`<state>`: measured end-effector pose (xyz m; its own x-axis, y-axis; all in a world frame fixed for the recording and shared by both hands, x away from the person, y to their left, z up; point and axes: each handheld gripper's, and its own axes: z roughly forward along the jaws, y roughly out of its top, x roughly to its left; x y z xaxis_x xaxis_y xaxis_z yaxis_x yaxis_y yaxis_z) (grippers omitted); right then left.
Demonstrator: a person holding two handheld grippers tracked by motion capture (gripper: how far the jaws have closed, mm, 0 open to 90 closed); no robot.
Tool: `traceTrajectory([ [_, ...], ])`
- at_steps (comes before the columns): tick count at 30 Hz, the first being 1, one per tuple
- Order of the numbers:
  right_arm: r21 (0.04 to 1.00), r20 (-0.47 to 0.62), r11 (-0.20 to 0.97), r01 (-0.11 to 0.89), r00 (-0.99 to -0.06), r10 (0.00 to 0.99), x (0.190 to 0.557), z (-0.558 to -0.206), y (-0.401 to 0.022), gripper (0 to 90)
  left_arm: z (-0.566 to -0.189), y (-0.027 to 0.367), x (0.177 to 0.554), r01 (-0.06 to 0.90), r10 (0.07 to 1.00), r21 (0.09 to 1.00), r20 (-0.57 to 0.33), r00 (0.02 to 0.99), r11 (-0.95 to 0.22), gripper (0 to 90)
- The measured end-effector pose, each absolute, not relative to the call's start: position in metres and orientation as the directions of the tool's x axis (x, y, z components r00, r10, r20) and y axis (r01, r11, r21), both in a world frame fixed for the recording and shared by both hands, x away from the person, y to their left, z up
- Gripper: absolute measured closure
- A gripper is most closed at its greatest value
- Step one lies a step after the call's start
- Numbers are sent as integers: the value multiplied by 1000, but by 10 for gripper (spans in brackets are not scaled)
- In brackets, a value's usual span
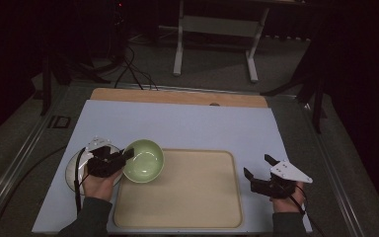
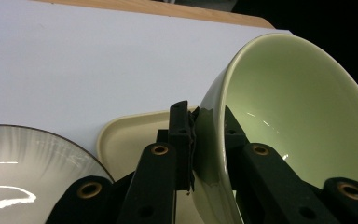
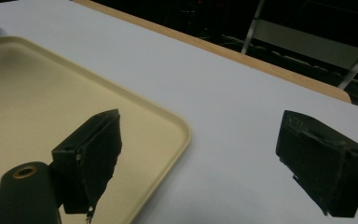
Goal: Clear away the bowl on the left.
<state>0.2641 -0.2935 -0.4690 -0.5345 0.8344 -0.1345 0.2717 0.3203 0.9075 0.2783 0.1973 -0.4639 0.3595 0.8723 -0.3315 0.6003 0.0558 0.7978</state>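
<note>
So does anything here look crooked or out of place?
Only the green bowl: it is tilted on its side, its rim pinched by the left gripper over the tray's left corner. Nothing looks spilled or broken; the right gripper is open beside the tray.

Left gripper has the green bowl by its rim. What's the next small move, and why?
Probably carry the green bowl a little further right over the beige tray and lower it. The left gripper is clamped on its rim, the bowl hangs tilted at the tray's left edge, and the right gripper waits open beside the tray.
</note>
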Motion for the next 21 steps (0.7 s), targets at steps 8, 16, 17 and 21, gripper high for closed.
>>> traceTrajectory([
  [8, 907, -136, 322, 272, -534, 835, 264, -469, -293, 137, -466, 194, 280, 602, 870, 797, -330, 366, 49, 817],
  [16, 906, -134, 321, 275, -532, 836, 264, -469, -293, 137, -468, 190, 281, 605, 868, 795, -329, 372, 42, 817],
  [17, 908, -136, 321, 271, -532, 836, 264, -469, -293, 137, -469, 188, 282, 608, 865, 794, -327, 379, 34, 817],
  [21, 908, -137, 320, 270, -531, 837, 264, -469, -294, 137, -470, 185, 283, 607, 864, 795, -319, 390, 20, 817],
])
